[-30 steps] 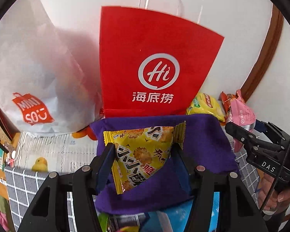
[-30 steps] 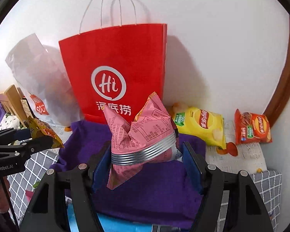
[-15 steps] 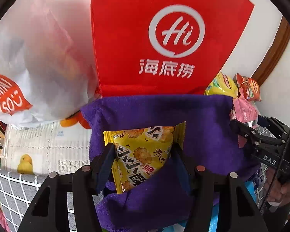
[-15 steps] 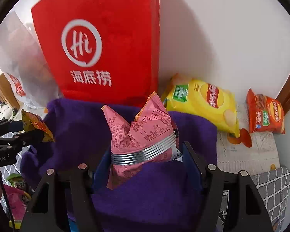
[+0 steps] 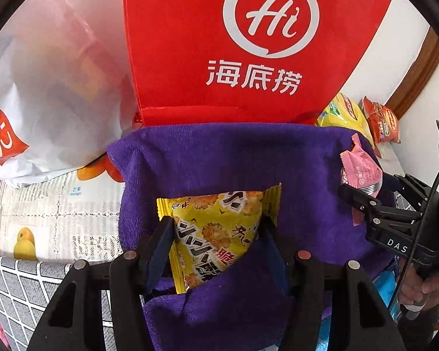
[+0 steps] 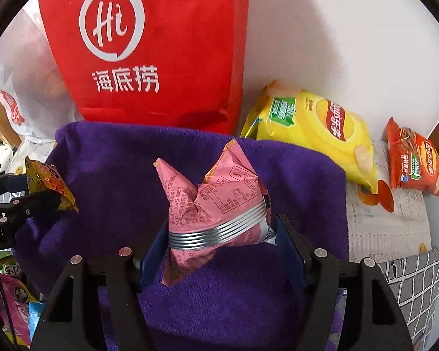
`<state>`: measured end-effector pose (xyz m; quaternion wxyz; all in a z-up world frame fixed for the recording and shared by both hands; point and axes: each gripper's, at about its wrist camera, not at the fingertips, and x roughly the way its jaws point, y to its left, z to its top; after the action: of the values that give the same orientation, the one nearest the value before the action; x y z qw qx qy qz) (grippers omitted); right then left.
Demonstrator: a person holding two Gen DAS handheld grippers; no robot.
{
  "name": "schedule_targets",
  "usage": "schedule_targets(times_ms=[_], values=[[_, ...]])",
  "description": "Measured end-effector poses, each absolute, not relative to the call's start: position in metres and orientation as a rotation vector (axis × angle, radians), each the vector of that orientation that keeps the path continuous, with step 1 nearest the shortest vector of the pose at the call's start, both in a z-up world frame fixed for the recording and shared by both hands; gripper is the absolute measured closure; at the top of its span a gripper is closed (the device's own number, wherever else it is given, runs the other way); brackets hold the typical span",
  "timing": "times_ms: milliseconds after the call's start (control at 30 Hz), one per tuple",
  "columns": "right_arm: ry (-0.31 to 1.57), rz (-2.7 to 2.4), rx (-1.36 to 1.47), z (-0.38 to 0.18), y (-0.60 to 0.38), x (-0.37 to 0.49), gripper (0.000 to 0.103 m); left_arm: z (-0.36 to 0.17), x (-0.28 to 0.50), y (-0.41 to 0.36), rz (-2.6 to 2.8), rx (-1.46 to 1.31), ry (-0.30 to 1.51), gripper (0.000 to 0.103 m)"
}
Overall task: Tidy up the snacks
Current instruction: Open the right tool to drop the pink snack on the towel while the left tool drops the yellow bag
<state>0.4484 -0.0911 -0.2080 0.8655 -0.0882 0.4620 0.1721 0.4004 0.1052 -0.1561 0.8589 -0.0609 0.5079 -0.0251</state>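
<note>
The left hand-held gripper (image 5: 216, 234) is squeezing a yellow snack pack (image 5: 216, 231), and the right hand-held gripper (image 6: 222, 234) is squeezing a pink snack pack (image 6: 216, 207). Both packs are up in the air over a purple towel (image 6: 292, 181), near its front edge. The pink pack is crumpled and pinched near its middle, so a hard squeeze might pop it or crush the food inside. The yellow pack is smooth and held by its sides, so it might slip out and drop on the towel. The two grippers are near each other, and they could bump if both go to the same spot. Behind the towel stands a tall red paper bag (image 6: 161, 44). If it is pushed, it may tip over. A white plastic bag (image 5: 44, 87) leans at the left of it. At the far right, by the wall, lie a yellow chip bag (image 6: 316, 128) and a small red chip bag (image 6: 412, 161). I cannot see the top of the red bag or what is inside it. I cannot tell what is under the towel. Some other packs at the near edge are cut off.
</note>
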Motion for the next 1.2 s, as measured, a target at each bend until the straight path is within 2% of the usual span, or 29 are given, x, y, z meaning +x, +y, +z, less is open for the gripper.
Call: schedule_targets(times_ms=[333, 467, 533, 567, 633, 733, 1100, 1200], values=[[0.996, 0.356, -0.211, -0.212, -0.087, 0.449, 0.033, -0.162, 0.406, 0.104, -0.060, -0.137, 1.087, 0.045], [0.998, 0.373, -0.215, -0.210, -0.086, 0.447, 0.031, -0.165, 0.408, 0.103, -0.070, -0.145, 1.101, 0.045], [0.991, 0.378, -0.216, -0.207, -0.085, 0.446, 0.027, -0.165, 0.408, 0.103, -0.075, -0.153, 1.105, 0.044], [0.986, 0.381, -0.214, -0.205, -0.085, 0.445, 0.026, -0.165, 0.408, 0.103, -0.084, -0.160, 1.108, 0.043], [0.971, 0.389, -0.206, -0.200, -0.086, 0.443, 0.023, -0.162, 0.407, 0.102, -0.092, -0.169, 1.110, 0.029], [0.949, 0.389, -0.196, -0.189, -0.087, 0.439, 0.018, -0.153, 0.402, 0.102, -0.079, -0.149, 1.085, 0.023], [0.851, 0.315, -0.169, -0.141, -0.104, 0.401, 0.018, -0.101, 0.374, 0.102, -0.114, -0.138, 0.967, 0.021], [0.844, 0.312, -0.146, -0.129, -0.117, 0.385, 0.018, -0.074, 0.354, 0.098, -0.108, -0.114, 0.876, 0.021]])
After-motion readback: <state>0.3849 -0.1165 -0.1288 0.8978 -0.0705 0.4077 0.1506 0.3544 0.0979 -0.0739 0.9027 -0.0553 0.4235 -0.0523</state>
